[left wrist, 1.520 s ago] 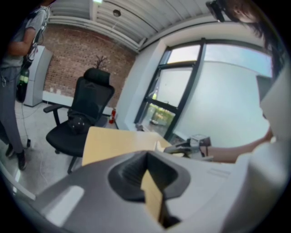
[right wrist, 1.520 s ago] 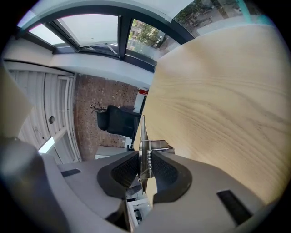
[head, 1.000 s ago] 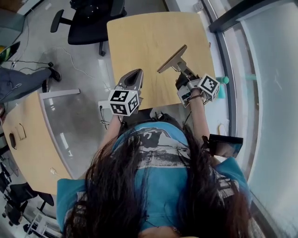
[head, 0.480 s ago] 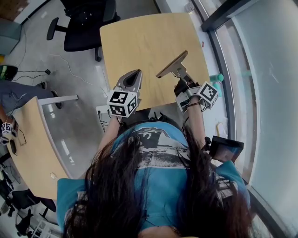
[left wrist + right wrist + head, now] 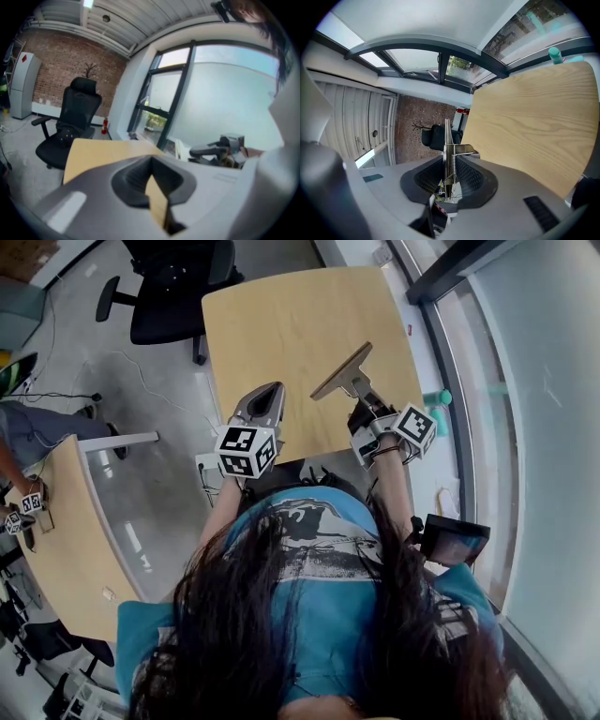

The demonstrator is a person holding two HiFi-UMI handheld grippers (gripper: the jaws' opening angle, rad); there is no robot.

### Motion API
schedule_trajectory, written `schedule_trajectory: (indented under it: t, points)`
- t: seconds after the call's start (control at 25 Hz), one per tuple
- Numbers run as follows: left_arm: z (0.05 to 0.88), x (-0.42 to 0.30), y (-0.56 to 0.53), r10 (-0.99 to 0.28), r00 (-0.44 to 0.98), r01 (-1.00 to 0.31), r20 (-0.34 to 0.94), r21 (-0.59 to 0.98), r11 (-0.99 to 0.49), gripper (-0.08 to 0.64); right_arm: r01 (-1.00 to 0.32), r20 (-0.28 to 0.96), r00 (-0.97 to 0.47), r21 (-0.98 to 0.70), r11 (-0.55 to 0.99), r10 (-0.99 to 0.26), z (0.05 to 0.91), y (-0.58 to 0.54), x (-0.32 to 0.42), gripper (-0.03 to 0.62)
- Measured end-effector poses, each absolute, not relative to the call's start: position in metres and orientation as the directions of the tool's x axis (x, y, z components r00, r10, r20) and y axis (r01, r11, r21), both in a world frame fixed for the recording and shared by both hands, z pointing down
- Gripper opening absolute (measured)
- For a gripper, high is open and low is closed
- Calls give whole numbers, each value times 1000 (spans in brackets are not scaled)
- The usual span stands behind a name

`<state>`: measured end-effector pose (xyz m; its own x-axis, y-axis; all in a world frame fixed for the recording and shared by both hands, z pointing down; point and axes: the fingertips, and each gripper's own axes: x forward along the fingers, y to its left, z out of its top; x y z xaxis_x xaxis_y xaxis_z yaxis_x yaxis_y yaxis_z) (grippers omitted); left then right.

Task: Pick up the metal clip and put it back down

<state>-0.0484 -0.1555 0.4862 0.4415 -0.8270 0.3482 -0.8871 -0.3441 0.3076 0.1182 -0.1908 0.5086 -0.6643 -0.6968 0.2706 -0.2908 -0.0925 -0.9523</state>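
Right hand-held gripper [image 5: 362,411] sits slightly higher than a second earlier, pinching the metal clip [image 5: 342,373] above the counter [image 5: 281,315]; pick-up apparently done, put-down outstanding; left hand-held gripper [image 5: 275,388] pressed together, empty.

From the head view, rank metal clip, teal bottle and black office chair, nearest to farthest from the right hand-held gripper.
1. metal clip: held by the right hand-held gripper.
2. teal bottle: beside it, right.
3. black office chair: far upper left.
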Motion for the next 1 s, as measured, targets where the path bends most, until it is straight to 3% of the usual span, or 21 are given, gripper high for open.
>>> schedule_trajectory:
  t: [0.36, 0.72, 1.0]
  points:
    - [491, -53, -152, -826, 430, -893, 365, 305, -330, 3, -307, 293, -661, -946, -108, -691, 524, -197, 120, 92]
    - [505, -70, -161, -814, 424, -897, 397, 309, -316, 3, -431, 441, -653, -885, -176, -616, 592, -260, 112, 91]
    - [510, -87, -168, -813, 412, -902, 411, 308, -301, 3, -438, 503, -643, -860, -262, -577, 639, -300, 97, 92]
